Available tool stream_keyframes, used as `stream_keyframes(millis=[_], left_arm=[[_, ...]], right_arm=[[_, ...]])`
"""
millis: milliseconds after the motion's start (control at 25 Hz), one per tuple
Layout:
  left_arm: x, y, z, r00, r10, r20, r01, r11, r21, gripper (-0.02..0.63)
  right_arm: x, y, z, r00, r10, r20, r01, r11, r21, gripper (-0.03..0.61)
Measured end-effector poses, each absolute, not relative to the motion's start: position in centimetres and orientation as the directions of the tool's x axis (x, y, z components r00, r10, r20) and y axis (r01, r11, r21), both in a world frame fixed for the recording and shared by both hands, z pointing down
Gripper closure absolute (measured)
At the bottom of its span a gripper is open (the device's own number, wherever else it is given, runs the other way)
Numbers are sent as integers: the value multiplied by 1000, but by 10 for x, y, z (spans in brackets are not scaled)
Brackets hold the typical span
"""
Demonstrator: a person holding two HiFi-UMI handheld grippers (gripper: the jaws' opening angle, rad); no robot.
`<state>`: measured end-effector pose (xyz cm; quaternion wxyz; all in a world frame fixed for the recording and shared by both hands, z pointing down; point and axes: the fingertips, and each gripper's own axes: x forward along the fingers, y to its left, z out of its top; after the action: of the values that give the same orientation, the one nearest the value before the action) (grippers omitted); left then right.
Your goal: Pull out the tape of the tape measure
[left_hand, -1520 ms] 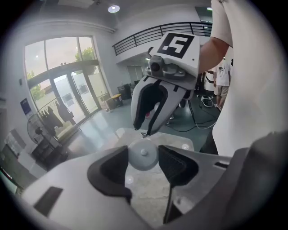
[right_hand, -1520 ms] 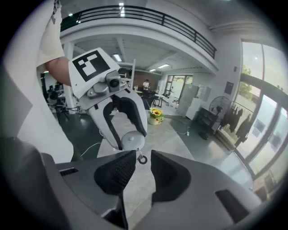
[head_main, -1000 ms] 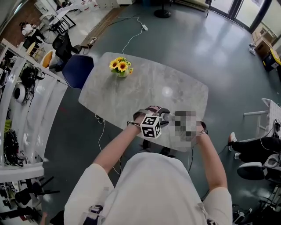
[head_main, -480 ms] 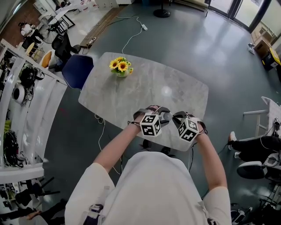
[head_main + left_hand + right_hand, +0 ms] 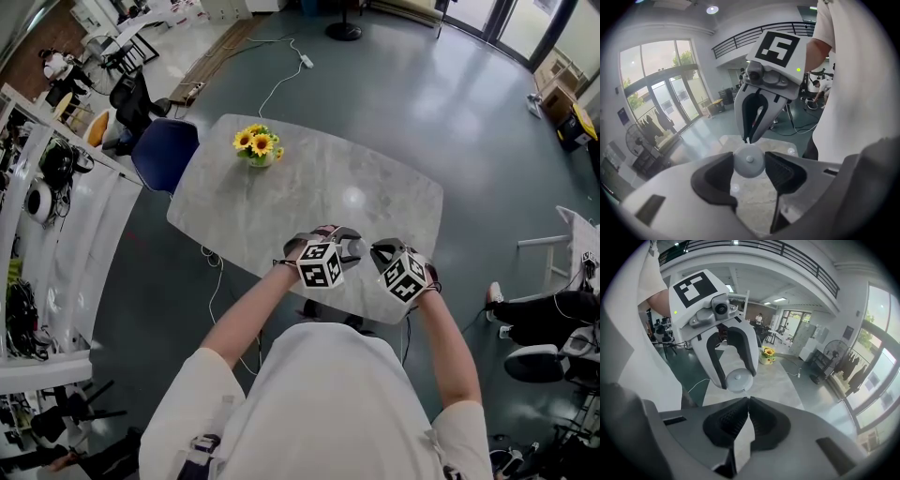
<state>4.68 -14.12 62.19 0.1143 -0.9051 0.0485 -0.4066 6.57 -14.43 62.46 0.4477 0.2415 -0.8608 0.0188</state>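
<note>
Left hand-held gripper (image 5: 345,246), out over the near edge of the grey marbled bench (image 5: 281,197), is clamped on the tape measure (image 5: 749,161). In the left gripper view its round pale-grey case sits between the two black pads, touched on both sides, with the flat face and small centre stud turned to the camera. Far back on the bench's left part stands a small pot of yellow flowers (image 5: 257,142), well apart from both hands, and a blue chair (image 5: 164,150) is just off that corner. Moving right, the case hangs between the two tools, held above the bench top rather than resting on it. Right hand-held gripper (image 5: 746,403) faces the left one tip to tip. Its jaws have just been closing and stand clenched, pad against pad, their tips meeting right at the lower rim of the case. A thin sliver runs from the case to those tips, too small to tell whether it is pinched there.
</note>
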Motion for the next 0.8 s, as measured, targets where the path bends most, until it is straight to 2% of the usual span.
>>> stream_keyframes(millis=[800], left_arm=[[39, -151, 595, 722, -211, 659, -84, -972, -219, 397]], right_arm=[[114, -153, 602, -473, -495, 729, -602, 786, 143, 543]])
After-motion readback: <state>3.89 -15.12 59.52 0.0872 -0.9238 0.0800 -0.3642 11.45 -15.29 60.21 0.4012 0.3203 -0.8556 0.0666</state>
